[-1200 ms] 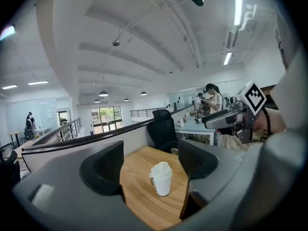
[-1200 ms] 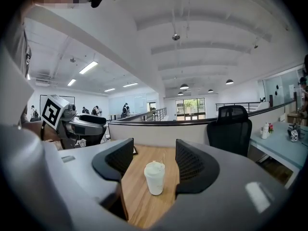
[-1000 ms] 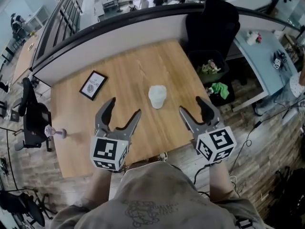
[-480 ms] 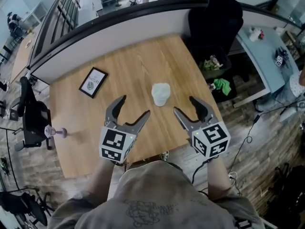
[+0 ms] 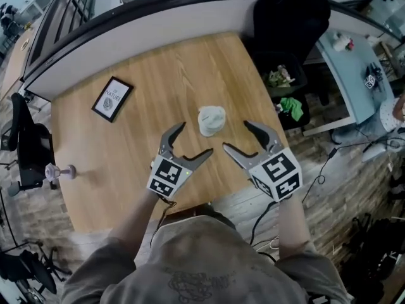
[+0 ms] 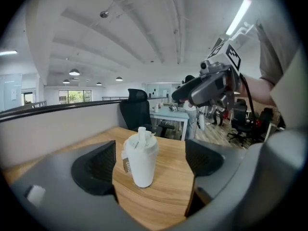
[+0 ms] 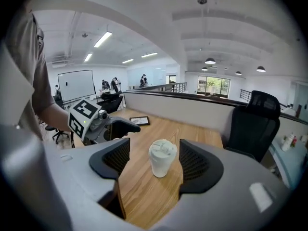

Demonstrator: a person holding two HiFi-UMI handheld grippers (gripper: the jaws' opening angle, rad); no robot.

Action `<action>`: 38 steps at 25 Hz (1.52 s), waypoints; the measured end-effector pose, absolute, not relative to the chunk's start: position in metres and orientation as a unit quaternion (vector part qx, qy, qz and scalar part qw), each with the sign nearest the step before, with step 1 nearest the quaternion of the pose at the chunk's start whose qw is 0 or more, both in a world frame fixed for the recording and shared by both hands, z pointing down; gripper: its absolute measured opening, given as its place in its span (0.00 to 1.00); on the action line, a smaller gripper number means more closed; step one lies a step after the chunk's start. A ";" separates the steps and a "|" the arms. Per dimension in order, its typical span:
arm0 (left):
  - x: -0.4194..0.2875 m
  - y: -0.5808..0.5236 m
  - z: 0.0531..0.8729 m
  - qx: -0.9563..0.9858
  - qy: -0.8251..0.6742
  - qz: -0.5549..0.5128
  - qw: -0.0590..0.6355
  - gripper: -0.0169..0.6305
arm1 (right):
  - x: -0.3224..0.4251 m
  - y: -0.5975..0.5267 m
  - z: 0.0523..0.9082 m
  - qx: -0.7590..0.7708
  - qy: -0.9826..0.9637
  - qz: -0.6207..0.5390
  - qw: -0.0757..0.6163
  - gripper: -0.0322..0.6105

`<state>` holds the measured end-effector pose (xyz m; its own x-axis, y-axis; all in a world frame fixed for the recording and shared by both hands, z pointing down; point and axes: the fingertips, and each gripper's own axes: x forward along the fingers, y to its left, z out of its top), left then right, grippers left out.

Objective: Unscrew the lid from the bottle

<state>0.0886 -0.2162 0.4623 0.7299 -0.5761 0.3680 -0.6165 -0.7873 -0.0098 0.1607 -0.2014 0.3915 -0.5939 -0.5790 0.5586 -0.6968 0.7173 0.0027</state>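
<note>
A white bottle (image 5: 211, 121) stands upright near the middle of a wooden bench (image 5: 158, 87), its lid (image 5: 212, 113) in place, as a person seen from above brings 2 tools toward it. The left hand-held gripper (image 5: 195, 139) comes in from the bottle's near left and the right hand-held gripper (image 5: 237, 136) from its near right, both fingertips angled inward toward the bottle, which sits just beyond them and between the 2.

Both tools have their jaws spread wide and opening further. The left gripper view frames the bottle (image 6: 140, 163) in the gap between its dark ribbed pads, but the pads stand clear of it on both sides. The right gripper view shows the same: the bottle (image 7: 162, 160) is centred ahead, with bare wood on either side of it and no contact. Neither tool grips anything.

The lid (image 6: 141, 143) carries a short upright spout, and a small tag (image 6: 126, 165) hangs at the bottle's side. A framed card (image 5: 112, 98) lies flat toward the bench's far left corner, well apart from the bottle. A black office chair (image 5: 288, 24) stands beyond the bench's far right corner.
</note>
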 end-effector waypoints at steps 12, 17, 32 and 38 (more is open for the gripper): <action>0.118 -0.254 0.560 0.945 -0.266 0.181 0.061 0.81 | 0.135 -0.234 0.444 0.241 -0.885 0.073 0.390 0.63; 0.131 -0.258 0.595 0.952 -0.233 0.188 0.060 0.80 | 0.127 -0.246 0.464 0.206 -0.878 0.058 0.427 0.65; 0.159 -0.283 0.637 0.960 -0.193 0.197 0.039 0.66 | 0.125 -0.262 0.504 0.144 -0.853 0.049 0.499 0.68; 0.160 -0.284 0.637 0.963 -0.187 0.192 0.029 0.61 | 0.128 -0.263 0.515 0.134 -0.839 0.064 0.524 0.68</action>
<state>0.1604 -0.2842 0.6373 0.8563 -0.3499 0.3798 -0.3721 -0.9281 -0.0160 0.1278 -0.2628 0.5145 -0.4155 -0.1570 0.8959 -0.2910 0.9562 0.0325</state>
